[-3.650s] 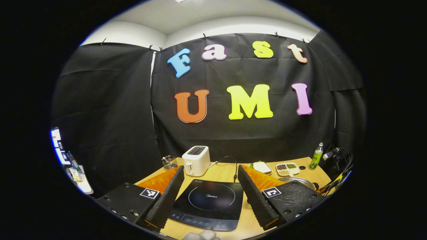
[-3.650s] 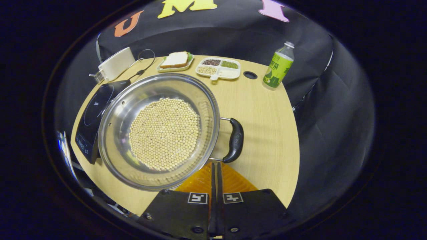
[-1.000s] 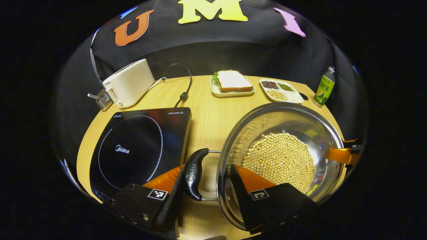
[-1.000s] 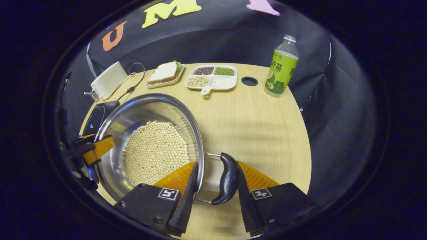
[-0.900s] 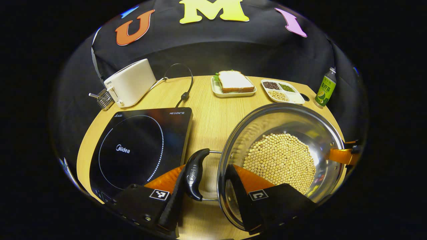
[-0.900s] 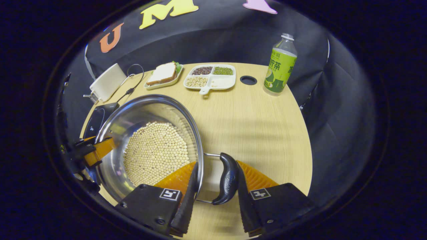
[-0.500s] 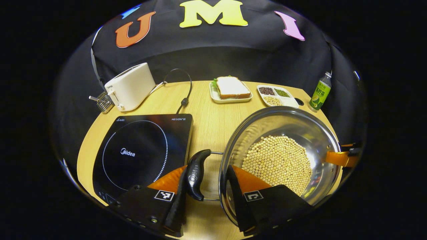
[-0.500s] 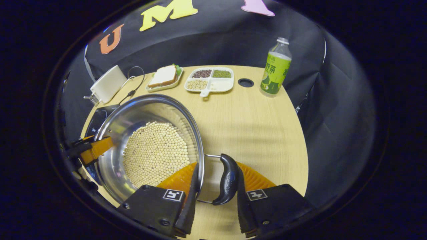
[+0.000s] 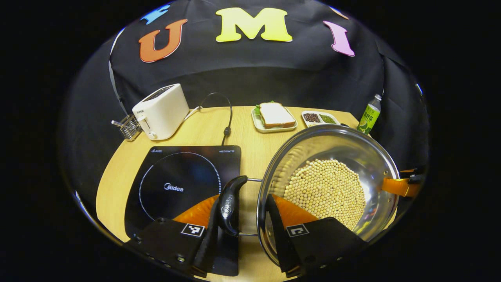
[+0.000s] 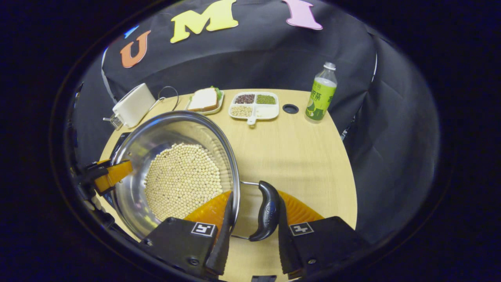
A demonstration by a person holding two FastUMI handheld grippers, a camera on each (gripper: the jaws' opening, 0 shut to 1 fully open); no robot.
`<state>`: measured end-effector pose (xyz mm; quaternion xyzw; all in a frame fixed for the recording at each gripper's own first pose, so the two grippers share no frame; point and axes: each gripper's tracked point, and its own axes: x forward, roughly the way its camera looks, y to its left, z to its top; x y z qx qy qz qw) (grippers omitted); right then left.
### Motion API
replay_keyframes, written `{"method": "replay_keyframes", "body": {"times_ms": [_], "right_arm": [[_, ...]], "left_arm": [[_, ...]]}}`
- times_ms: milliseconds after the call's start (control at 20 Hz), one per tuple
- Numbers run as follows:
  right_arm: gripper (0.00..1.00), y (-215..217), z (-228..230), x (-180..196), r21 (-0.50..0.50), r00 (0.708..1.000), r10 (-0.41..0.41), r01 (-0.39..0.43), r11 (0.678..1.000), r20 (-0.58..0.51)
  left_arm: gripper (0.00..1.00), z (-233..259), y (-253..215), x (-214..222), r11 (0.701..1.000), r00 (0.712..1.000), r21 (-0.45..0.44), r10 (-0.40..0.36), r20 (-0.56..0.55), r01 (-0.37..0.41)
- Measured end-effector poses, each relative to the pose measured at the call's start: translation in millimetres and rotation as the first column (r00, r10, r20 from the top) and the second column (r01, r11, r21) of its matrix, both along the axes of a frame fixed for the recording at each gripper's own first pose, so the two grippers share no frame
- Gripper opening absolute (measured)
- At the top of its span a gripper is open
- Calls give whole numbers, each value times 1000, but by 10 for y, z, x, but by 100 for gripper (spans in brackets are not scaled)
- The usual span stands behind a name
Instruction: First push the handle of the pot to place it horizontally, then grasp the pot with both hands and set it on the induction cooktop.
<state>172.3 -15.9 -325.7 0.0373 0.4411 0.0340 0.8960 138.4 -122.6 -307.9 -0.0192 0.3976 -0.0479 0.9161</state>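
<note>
Tools are closed on the two black loop handles of the round steel pot (image 9: 332, 156) filled with pale beans: the left tool (image 9: 242, 231) on the left handle (image 9: 229, 205), the right tool (image 10: 250, 235) on the right handle (image 10: 268, 209). The pot is held beside the black induction cooktop (image 9: 184, 184) on the wooden tabletop (image 10: 297, 156). Farther back stand a white toaster (image 9: 161, 111) and a green bottle (image 10: 321, 94).

black cloth wall (image 9: 250, 74) draped behind and around, creased in folds. pale wooden surface (image 10: 297, 156) with a rounded edge and a small dark round hole (image 10: 290, 108) near the back. evenly lit.
</note>
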Motion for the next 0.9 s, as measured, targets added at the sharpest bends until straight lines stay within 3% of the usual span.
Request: {"method": "replay_keyframes", "body": {"times_ms": [900], "right_arm": [[53, 1404, 208, -249, 31, 1000, 8, -8, 999, -5]], "left_arm": [[60, 116, 1351, -138, 999, 1000, 34, 13, 19, -13]]}}
